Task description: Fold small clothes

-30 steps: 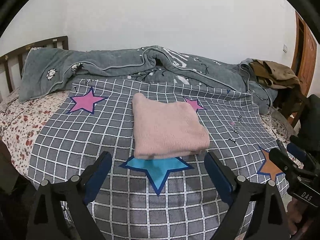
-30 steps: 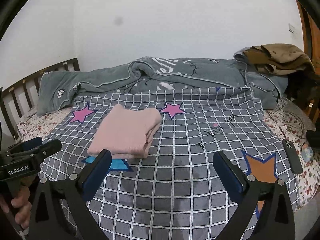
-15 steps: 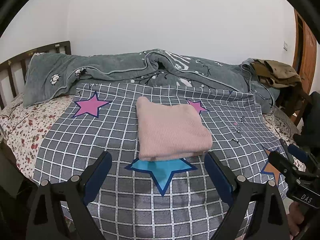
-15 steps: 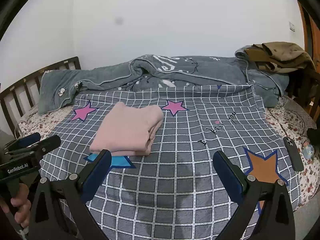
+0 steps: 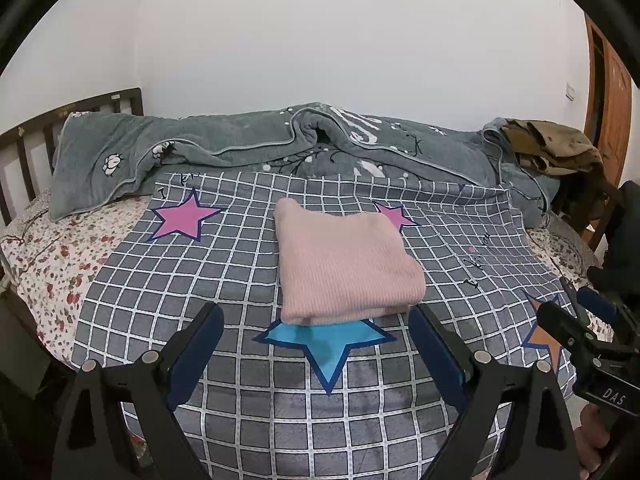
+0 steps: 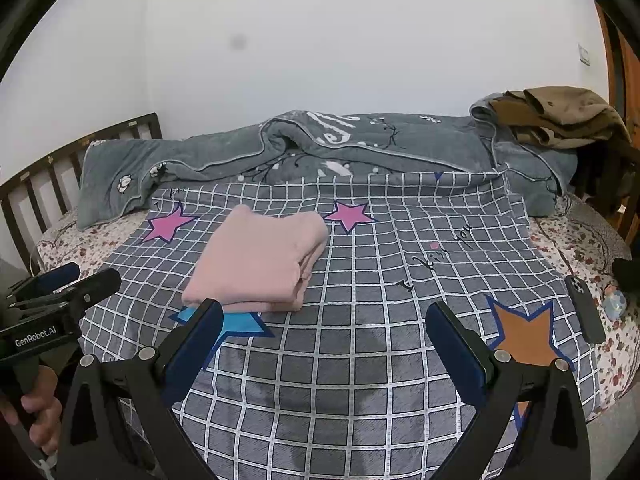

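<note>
Resting on a grey checked bedsheet (image 5: 168, 292) printed with coloured stars, a pink knitted garment (image 5: 344, 268) lies folded into a neat, thick rectangle near the middle of the bed. Its near edge overlaps the top of a blue star (image 5: 326, 344). Seen from the right wrist view, the stacked layers show along its right side.

Both tools hang above the near edge of the bed, apart from the garment. The left gripper (image 5: 316, 344) has its two blue-padded fingers spread wide with nothing between them. The right gripper (image 6: 324, 338) is likewise spread wide and empty, pointed at bare sheet to the right of the garment.

Judging by the tidy shape, folding of this piece looks finished. No other unfolded small garment lies on the sheet. A rumpled grey blanket (image 5: 248, 148) runs along the far side, and a dark phone (image 6: 585, 308) sits at the right edge.
</note>
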`<state>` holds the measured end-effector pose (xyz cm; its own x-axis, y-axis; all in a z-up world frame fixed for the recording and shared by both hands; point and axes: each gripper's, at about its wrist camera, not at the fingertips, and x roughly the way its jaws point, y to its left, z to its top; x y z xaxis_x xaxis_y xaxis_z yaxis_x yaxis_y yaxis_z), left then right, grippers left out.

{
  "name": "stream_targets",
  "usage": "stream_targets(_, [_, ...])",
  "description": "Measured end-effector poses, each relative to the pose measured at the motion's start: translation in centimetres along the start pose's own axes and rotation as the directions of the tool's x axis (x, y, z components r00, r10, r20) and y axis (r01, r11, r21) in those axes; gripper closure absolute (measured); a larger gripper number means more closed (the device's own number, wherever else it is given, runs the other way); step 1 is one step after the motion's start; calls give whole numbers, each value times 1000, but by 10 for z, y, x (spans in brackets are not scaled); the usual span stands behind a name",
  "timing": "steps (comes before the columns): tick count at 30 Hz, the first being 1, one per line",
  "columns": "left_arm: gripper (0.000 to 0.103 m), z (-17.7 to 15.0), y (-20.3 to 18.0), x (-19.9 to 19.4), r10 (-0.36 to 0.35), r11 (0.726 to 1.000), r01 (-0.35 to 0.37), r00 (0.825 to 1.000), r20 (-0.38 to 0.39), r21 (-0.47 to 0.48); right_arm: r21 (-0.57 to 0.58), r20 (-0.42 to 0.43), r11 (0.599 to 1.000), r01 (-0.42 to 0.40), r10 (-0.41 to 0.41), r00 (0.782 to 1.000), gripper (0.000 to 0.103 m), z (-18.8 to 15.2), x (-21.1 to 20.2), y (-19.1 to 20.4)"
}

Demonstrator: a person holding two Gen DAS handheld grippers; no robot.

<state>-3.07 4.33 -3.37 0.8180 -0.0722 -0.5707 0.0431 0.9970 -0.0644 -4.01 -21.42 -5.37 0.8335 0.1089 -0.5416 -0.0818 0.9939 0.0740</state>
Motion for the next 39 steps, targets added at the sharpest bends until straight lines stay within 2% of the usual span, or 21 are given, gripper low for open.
stream_targets(39, [9,4,1,-1,-3,1000,3,1000,3,-27,-3,0,1000,-5,5,1000,3,4,-4,0])
